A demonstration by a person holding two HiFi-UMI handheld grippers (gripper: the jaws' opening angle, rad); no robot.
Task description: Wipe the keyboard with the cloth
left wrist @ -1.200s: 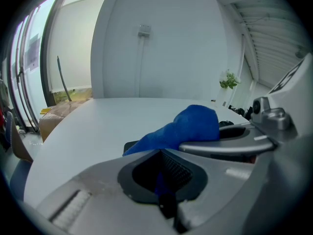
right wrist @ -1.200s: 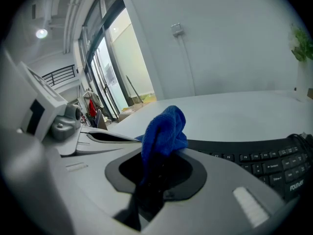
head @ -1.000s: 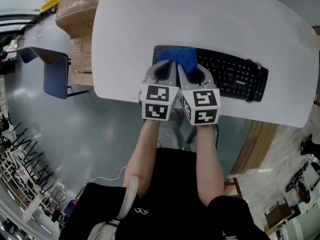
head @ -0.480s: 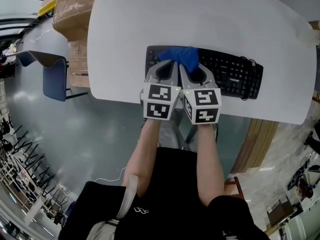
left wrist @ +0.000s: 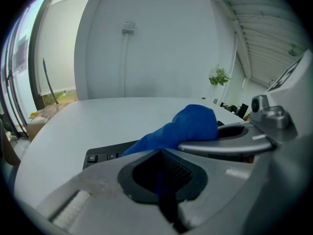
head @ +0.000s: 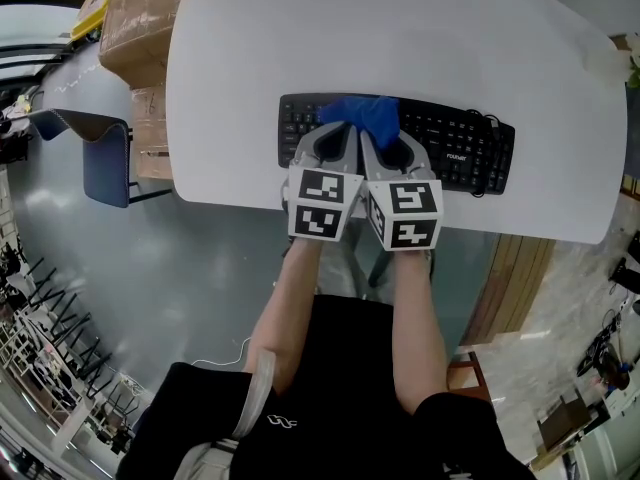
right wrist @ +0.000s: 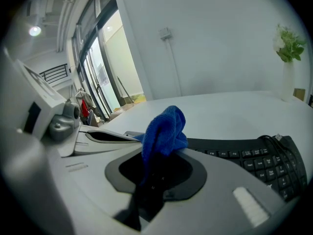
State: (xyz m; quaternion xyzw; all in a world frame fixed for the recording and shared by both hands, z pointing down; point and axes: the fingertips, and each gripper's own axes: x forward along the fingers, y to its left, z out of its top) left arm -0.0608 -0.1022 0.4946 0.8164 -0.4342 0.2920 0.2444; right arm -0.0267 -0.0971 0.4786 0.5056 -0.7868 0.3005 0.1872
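Two forearms reach straight out from the person's body in the head view, nearly parallel and close together. The left gripper and right gripper sit side by side at the near edge of the long black keyboard. A bunched soft blue cloth lies on the keys just beyond both sets of jaws, left of the keyboard's middle. The keyboard lies across the round white table. Left of the keyboard, off the table, stand brown cardboard boxes and a blue chair.

In the left gripper view, the left gripper has its jaws pressed together, with a strip of the blue cloth pinched in the seam. The rest mounds up over the keyboard. The right gripper lies close alongside.

In the right gripper view, the right gripper has its jaws closed on a fold of the blue cloth, which stands up above the keyboard. The left gripper is just beside it
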